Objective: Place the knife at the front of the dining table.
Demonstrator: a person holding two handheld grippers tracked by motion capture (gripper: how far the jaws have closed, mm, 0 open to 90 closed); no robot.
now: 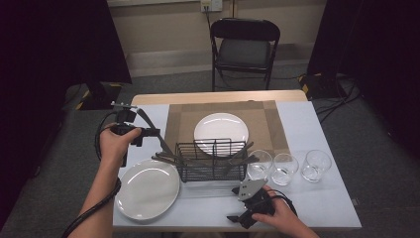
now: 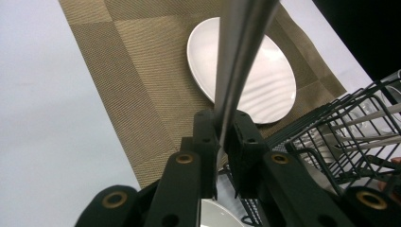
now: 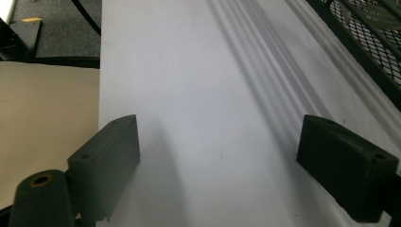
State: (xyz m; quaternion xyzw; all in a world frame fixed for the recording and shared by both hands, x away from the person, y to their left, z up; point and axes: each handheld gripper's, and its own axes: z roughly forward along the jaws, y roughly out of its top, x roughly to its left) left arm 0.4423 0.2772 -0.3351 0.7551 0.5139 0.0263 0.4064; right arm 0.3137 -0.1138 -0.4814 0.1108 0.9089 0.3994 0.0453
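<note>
Left gripper is clamped on a knife – jaws closed tight around the metal in the left gripper view, knife running up and away from them. In the high view it's held above the table, left of the mat, blade slanting down toward the left end of the rack; can't tell if the tip touches anything. Rack is black wire, centre of table, several pieces of cutlery sticking out both ends. Far plate sits on the mat just behind the rack, near plate at the near left, touching or just beside the rack's left corner. Three glasses in a row right of the rack. Right gripper rests low at the near edge, right of centre – jaws wide apart, nothing between them, just white table and the rack edge at the far right of its view
</note>
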